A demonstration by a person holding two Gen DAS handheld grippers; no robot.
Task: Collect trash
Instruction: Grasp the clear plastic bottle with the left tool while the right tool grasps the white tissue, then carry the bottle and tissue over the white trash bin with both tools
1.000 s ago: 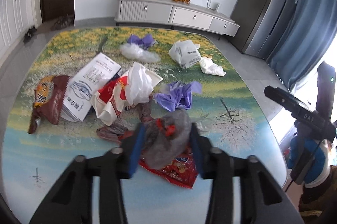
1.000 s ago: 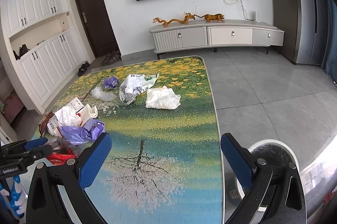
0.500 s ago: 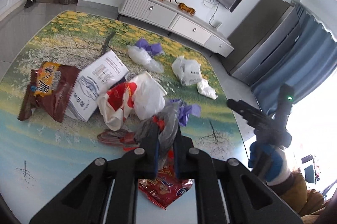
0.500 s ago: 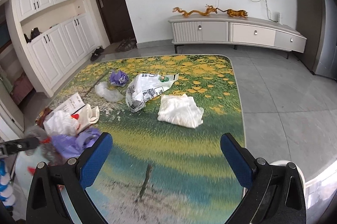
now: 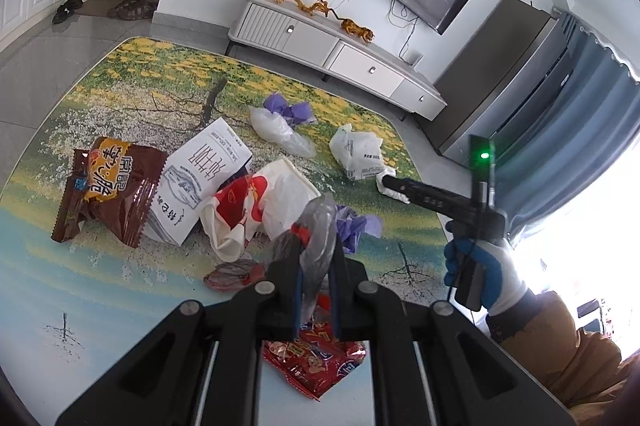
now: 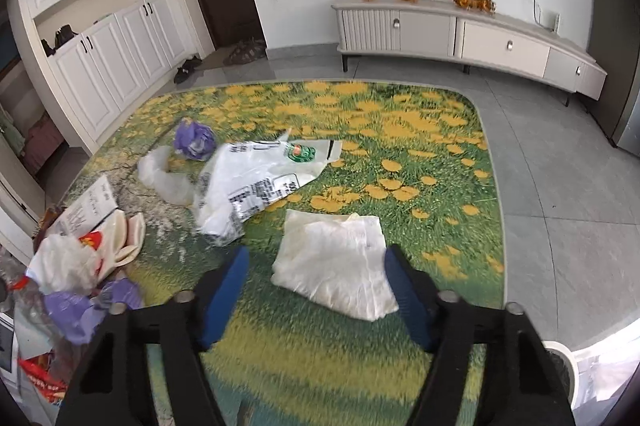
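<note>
My left gripper (image 5: 316,266) is shut on a crumpled grey plastic bag (image 5: 318,230) with red bits and holds it above the table. Below it lies a red snack wrapper (image 5: 316,362). My right gripper (image 6: 316,278) is open, its fingers on either side of a folded white plastic bag (image 6: 336,266) near the table's right edge; it also shows in the left wrist view (image 5: 424,192). Other trash lies on the table: a brown snack bag (image 5: 112,186), a white paper bag (image 5: 200,178), a white and red bag (image 5: 256,210), purple wrappers (image 5: 356,226).
The table has a printed meadow cover (image 6: 400,130). A printed white bag (image 6: 256,182), a clear bag (image 6: 164,178) and a purple wad (image 6: 194,142) lie further back. A white bin's rim (image 6: 560,366) shows below the right edge. A TV cabinet (image 6: 460,34) stands behind.
My left gripper closed on the grey bag and lifted it off the red wrapper. My right gripper moved forward over the table to the folded white bag.
</note>
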